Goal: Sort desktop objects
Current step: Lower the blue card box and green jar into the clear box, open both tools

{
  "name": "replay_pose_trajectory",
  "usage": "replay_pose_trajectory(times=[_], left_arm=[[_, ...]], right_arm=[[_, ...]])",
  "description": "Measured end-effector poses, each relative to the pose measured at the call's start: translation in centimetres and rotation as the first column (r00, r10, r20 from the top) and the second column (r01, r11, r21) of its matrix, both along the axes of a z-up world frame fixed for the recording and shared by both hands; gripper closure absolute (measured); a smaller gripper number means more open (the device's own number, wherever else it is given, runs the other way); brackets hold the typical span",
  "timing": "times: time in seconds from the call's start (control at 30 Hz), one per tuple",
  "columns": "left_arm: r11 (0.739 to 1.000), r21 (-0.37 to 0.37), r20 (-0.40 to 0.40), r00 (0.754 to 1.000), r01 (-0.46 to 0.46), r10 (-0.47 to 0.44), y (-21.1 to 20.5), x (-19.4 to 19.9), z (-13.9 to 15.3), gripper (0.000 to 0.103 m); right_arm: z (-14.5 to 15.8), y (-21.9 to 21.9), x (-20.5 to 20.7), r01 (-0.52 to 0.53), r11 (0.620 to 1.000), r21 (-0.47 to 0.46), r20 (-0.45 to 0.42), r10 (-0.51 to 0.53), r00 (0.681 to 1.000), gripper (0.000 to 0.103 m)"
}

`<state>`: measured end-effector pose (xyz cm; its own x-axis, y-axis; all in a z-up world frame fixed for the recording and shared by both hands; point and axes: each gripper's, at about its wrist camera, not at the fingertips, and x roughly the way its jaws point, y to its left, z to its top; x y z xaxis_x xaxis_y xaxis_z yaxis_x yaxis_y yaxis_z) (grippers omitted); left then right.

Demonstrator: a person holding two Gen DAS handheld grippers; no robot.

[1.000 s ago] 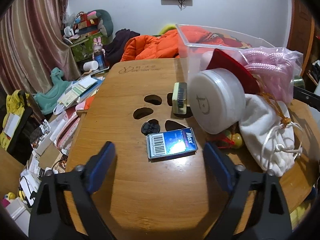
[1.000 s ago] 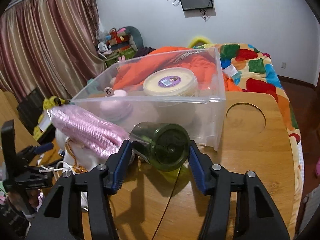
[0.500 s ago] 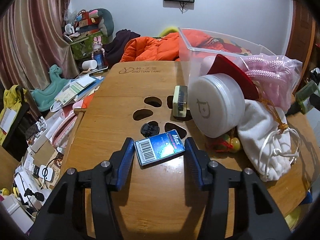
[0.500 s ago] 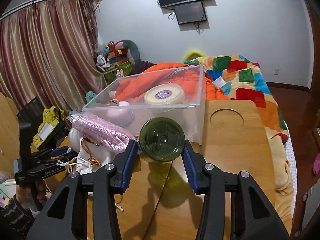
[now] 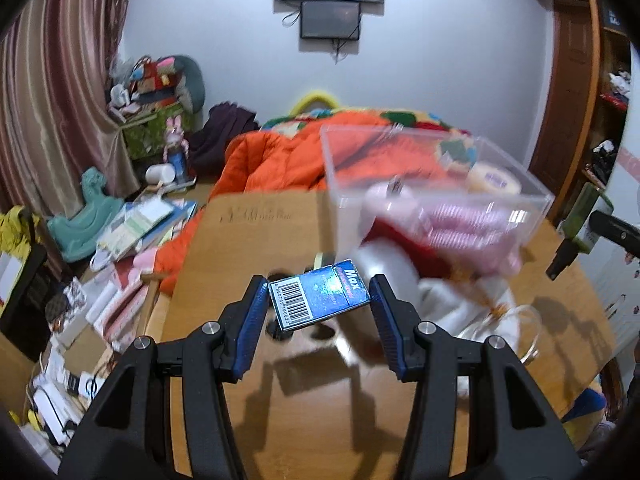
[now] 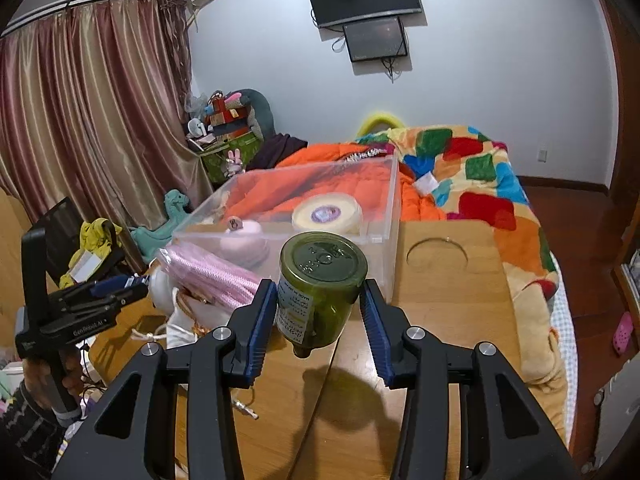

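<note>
My left gripper (image 5: 318,300) is shut on a blue box with a barcode (image 5: 318,299) and holds it above the wooden table (image 5: 248,240). My right gripper (image 6: 320,304) is shut on a green jar (image 6: 322,292), lifted off the table (image 6: 448,292), in front of the clear plastic bin (image 6: 384,216). The bin (image 5: 340,184) holds a cream round tin (image 6: 326,214) and a pink round item (image 6: 244,236). The left gripper also shows in the right wrist view (image 6: 120,288).
A pink rope bundle (image 6: 216,276) and a white drawstring bag (image 6: 184,328) lie left of the bin. A bed with an orange quilt (image 6: 332,176) and a patchwork blanket (image 6: 472,184) stands behind the table. Clutter covers the floor at left (image 5: 120,240).
My left gripper closed on the blue box and lifted it off the table. My right gripper raised the green jar up in front of the bin.
</note>
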<state>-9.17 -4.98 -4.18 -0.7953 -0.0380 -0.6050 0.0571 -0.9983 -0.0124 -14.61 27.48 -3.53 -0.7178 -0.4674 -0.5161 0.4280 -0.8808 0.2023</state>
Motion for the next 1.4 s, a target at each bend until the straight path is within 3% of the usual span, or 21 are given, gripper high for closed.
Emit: replay_pose_trajectory(times=[0.33,0.57,0.9,1.4], left_arm=[[0.993,-0.009,-0.053,0.992,0.116,-0.117,0.2,-3.6,5.0,0.052],[0.985,-0.025,-0.043,0.984,0.171,-0.172,0.8,-7.1,6.3,0.052],[0.975,0.028,0.041,0.974,0.220,-0.221,0.9,-13.5,5.3,0.051],[0.959,-0.032,0.210,0.940,0.280,-0.267,3.8,-19.5,1.1,0.052]], right_arm=[[4.1,-1.2,-1.6,0.006,0.999,0.031,-0.075,-0.003,0.997,0.063],[5.7,-2.6,-4.3,-0.001,1.000,0.030,-0.092,0.004,0.996,0.063],[4.9,-5.4,-9.3,-0.056,0.998,0.029,-0.057,0.057,0.997,0.063],[0.9,-8.9,-14.2,-0.120,0.985,0.126,0.039,0.115,0.993,0.063]])
